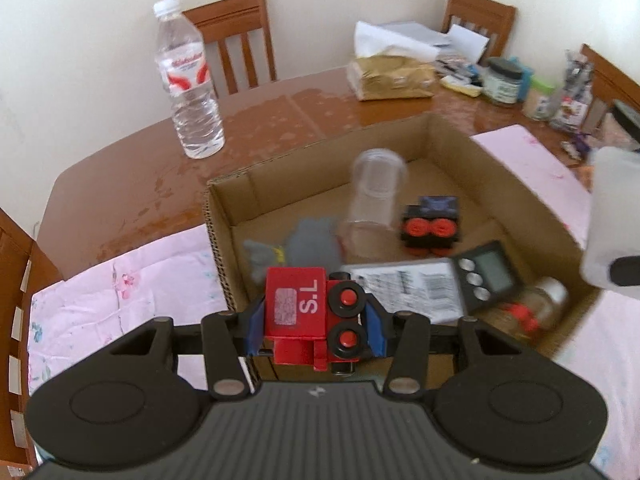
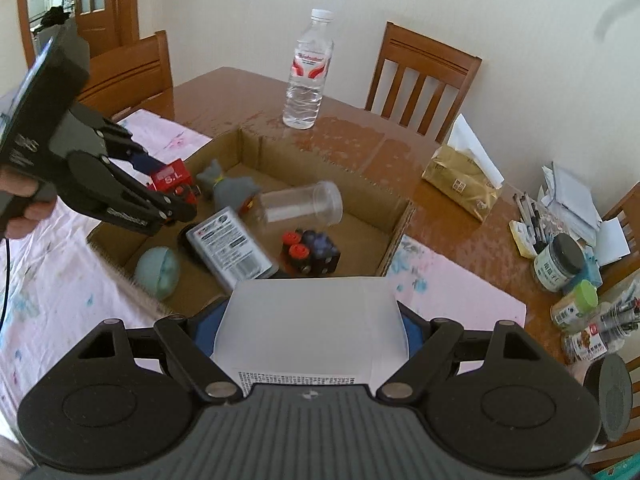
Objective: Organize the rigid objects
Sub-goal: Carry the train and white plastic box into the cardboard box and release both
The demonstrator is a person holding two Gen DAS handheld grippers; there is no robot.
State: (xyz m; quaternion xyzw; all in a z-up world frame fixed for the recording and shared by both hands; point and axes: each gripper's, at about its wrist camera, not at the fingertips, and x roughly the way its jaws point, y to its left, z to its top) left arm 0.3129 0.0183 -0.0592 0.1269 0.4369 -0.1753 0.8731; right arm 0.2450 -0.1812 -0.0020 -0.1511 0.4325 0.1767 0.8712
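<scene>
Red toy train (image 1: pixel 308 312) marked "S.L" sits clamped in the left hand-held gripper (image 1: pixel 316 320); right hand-held gripper (image 2: pixel 308 320) grips a white box (image 2: pixel 308 332).

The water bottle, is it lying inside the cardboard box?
No, the water bottle stands upright on the bare wooden table, behind the cardboard box.

left claw (image 1: pixel 316 316) clamps red toy train (image 1: pixel 310 314) | above cardboard box (image 1: pixel 224 216) near edge | clear jar (image 1: pixel 374 200) inside

Brown wooden table (image 2: pixel 240 92) bearing cardboard box (image 2: pixel 394 236), water bottle (image 2: pixel 306 80), pink cloth (image 2: pixel 452 292).
</scene>
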